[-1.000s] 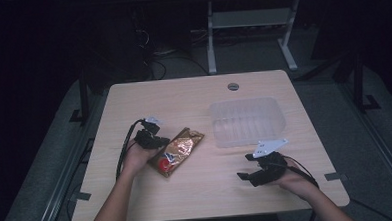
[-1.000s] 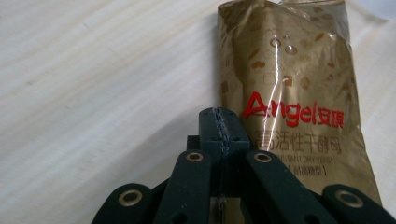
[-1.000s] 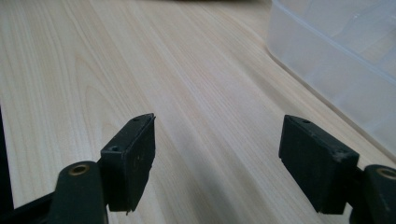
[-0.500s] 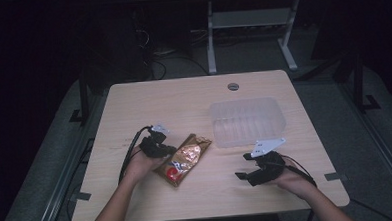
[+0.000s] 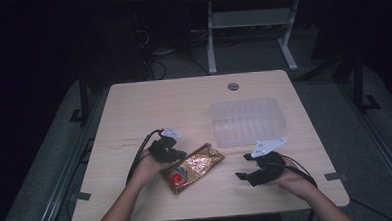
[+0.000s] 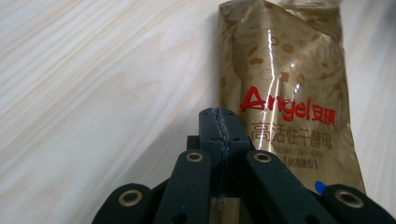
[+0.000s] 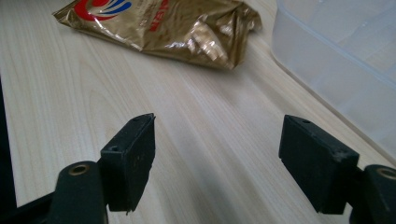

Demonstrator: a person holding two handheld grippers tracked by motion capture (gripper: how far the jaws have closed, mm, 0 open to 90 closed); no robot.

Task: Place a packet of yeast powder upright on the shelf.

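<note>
A gold foil packet (image 5: 192, 167) with red print lies flat on the wooden table (image 5: 183, 101), near the front. My left gripper (image 5: 178, 154) is at the packet's left end. In the left gripper view its jaws (image 6: 218, 116) are pressed together, with the tip over the left edge of the packet (image 6: 289, 93). I cannot tell whether any foil is pinched. My right gripper (image 5: 242, 167) rests to the right of the packet, pointing towards it. In the right gripper view its jaws (image 7: 217, 140) stand wide open over bare wood, and the packet (image 7: 159, 25) lies well beyond them.
A clear plastic container (image 5: 247, 121) stands behind the right gripper; its wall (image 7: 345, 51) is close to the right jaw. A round cable hole (image 5: 233, 86) sits near the table's far edge. Dark floor and a white stand (image 5: 250, 23) lie beyond.
My left hand has slid right and toward the front edge. The packet has moved with it and turned. The right gripper has stayed still.
</note>
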